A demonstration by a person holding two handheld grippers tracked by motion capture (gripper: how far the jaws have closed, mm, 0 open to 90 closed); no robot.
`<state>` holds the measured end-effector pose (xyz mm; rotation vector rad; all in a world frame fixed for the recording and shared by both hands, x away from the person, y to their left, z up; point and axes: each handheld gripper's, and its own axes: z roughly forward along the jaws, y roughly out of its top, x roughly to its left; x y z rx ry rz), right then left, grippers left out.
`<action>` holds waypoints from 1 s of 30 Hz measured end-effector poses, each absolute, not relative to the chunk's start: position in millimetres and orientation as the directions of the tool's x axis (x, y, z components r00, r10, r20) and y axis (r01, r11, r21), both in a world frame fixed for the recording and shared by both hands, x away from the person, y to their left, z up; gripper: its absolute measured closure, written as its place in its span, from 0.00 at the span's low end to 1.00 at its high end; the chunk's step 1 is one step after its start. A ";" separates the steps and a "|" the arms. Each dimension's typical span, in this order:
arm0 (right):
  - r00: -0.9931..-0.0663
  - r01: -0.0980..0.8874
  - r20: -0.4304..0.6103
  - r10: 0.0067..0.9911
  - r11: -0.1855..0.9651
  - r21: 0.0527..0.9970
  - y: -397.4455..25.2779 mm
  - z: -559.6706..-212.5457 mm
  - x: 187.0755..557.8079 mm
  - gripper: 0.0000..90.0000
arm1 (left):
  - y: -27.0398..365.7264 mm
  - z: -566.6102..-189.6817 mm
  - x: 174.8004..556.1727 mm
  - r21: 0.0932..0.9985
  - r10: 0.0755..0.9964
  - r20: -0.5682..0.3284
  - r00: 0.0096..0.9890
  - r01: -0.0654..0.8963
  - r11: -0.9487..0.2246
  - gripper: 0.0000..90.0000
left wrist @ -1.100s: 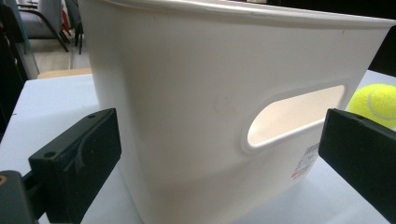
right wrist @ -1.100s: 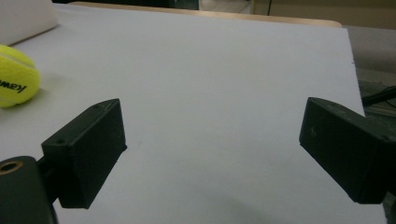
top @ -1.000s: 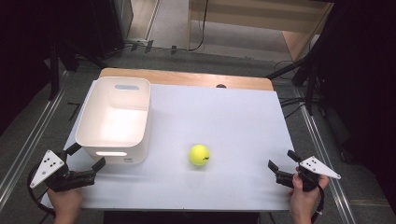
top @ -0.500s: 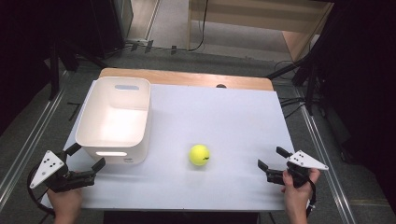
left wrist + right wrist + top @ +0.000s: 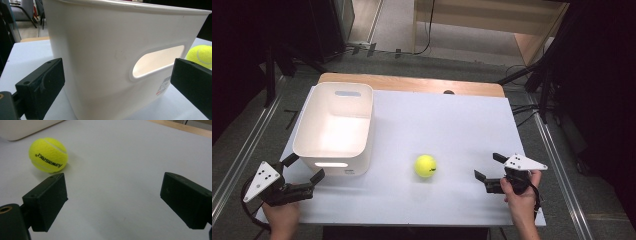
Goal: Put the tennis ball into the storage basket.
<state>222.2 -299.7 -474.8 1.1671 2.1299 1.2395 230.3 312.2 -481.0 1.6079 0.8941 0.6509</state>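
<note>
Right gripper (image 5: 490, 172), jaws spread and empty, is aimed near the tennis ball (image 5: 425, 166); centring and closing seem required next.

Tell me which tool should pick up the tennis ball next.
Right. The right tool is open and faces the tennis ball across bare table. The left tool, also open, sits at the white bin, farther from the ball.
</note>
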 end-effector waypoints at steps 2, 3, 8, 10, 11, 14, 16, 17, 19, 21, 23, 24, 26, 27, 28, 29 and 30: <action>-0.587 0.451 0.060 0.807 0.265 0.852 -293.1 -471.6 226.5 0.06 | 312.3 -480.9 230.3 0.974 0.827 -0.044 0.560 0.208 -0.089 0.00; -0.587 0.451 0.060 0.807 0.265 0.852 -293.1 -471.6 226.5 0.06 | 312.3 -480.9 230.3 0.974 0.827 -0.044 0.560 0.208 -0.089 0.00; -0.612 0.448 0.058 0.789 0.286 0.847 -284.6 -468.3 232.9 0.06 | 312.5 -481.0 230.2 0.975 0.827 -0.048 0.560 0.208 -0.084 0.00; -0.624 0.451 0.057 0.779 0.300 0.841 -279.7 -467.4 236.5 0.06 | 312.5 -481.0 230.2 0.975 0.827 -0.049 0.560 0.208 -0.083 0.00; -0.624 0.451 0.057 0.779 0.300 0.841 -279.7 -467.4 236.5 0.06 | 312.5 -481.0 230.2 0.975 0.827 -0.049 0.560 0.208 -0.083 0.00; -0.634 0.458 0.055 0.772 0.316 0.831 -272.8 -466.1 241.4 0.06 | 312.6 -481.0 230.2 0.975 0.826 -0.050 0.561 0.207 -0.081 0.00; -0.639 0.457 0.053 0.767 0.324 0.828 -271.8 -465.7 242.2 0.06 | 312.7 -481.0 230.2 0.975 0.827 -0.050 0.560 0.206 -0.081 0.00; -0.643 0.451 0.036 0.765 0.340 0.825 -267.8 -465.1 243.8 0.06 | 312.9 -481.0 230.2 0.975 0.826 -0.049 0.561 0.206 -0.082 0.00; -0.646 0.454 0.044 0.762 0.337 0.825 -265.2 -464.2 244.2 0.06 | 312.9 -481.0 230.1 0.975 0.827 -0.050 0.560 0.207 -0.081 0.00; -0.647 0.457 0.051 0.761 0.333 0.825 -263.0 -462.7 245.9 0.06 | 313.0 -481.0 230.2 0.975 0.827 -0.049 0.561 0.207 -0.082 0.00; -0.653 0.465 0.063 0.755 0.334 0.820 -261.3 -461.9 248.0 0.06 | 312.8 -481.0 230.3 0.975 0.826 -0.050 0.561 0.207 -0.081 0.00; -0.653 0.465 0.063 0.755 0.334 0.820 -261.3 -461.9 248.0 0.06 | 312.7 -481.1 230.3 0.975 0.826 -0.051 0.561 0.207 -0.080 0.00; -0.654 0.470 0.062 0.754 0.342 0.814 -259.4 -461.5 249.9 0.04 | 312.6 -481.0 230.2 0.975 0.827 -0.050 0.560 0.208 -0.082 0.00; -0.666 0.472 0.069 0.743 0.349 0.810 -256.8 -461.4 252.3 0.00 | 312.7 -481.0 230.2 0.975 0.826 -0.050 0.561 0.207 -0.082 0.00; -0.666 0.472 0.069 0.743 0.349 0.810 -256.8 -461.4 252.3 0.00 | 312.7 -481.0 230.2 0.975 0.826 -0.050 0.561 0.207 -0.082 0.00; -0.669 0.472 0.066 0.740 0.356 0.806 -256.5 -461.1 253.0 0.00 | 312.8 -481.0 230.2 0.975 0.826 -0.049 0.561 0.207 -0.082 0.00; -0.671 0.474 0.066 0.738 0.358 0.804 -255.2 -460.9 253.8 0.00 | 312.8 -481.0 230.2 0.975 0.826 -0.050 0.561 0.207 -0.082 0.00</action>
